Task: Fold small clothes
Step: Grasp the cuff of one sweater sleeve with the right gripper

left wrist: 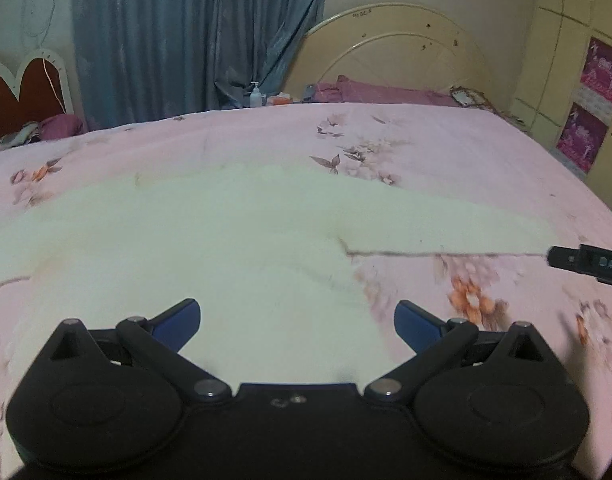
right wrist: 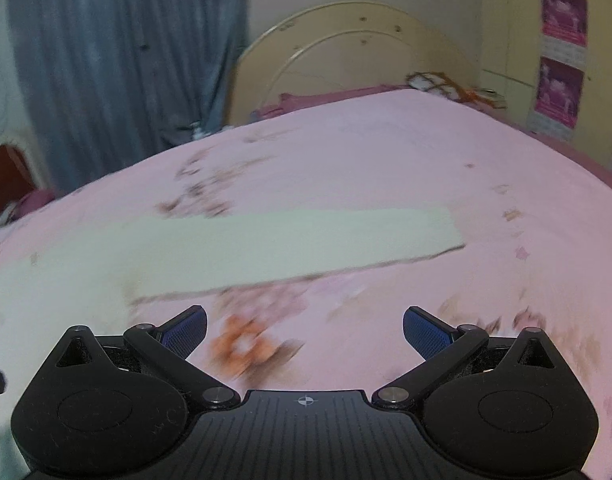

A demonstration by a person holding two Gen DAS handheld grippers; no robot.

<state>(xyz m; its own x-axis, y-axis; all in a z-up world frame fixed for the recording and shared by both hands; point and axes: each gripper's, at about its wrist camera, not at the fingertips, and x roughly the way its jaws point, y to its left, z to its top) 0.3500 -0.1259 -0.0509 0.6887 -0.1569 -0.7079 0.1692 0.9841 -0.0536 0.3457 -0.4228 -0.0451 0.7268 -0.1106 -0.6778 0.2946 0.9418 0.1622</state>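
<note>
A white long-sleeved garment (left wrist: 210, 248) lies flat on the pink floral bed sheet (left wrist: 446, 152). One sleeve (left wrist: 446, 232) stretches out to the right; the same sleeve (right wrist: 298, 244) crosses the right wrist view. My left gripper (left wrist: 297, 320) is open and empty above the garment's body. My right gripper (right wrist: 305, 330) is open and empty above bare sheet just in front of the sleeve. Part of the right gripper (left wrist: 590, 264) shows at the right edge of the left wrist view, close to the sleeve's cuff.
A cream headboard (left wrist: 390, 52) stands at the far end of the bed, with purple pillows (left wrist: 370, 90) below it. Blue curtains (left wrist: 194, 32) hang at the back left. A pump bottle (left wrist: 256, 95) stands beyond the bed. A cupboard (left wrist: 578, 60) is on the right.
</note>
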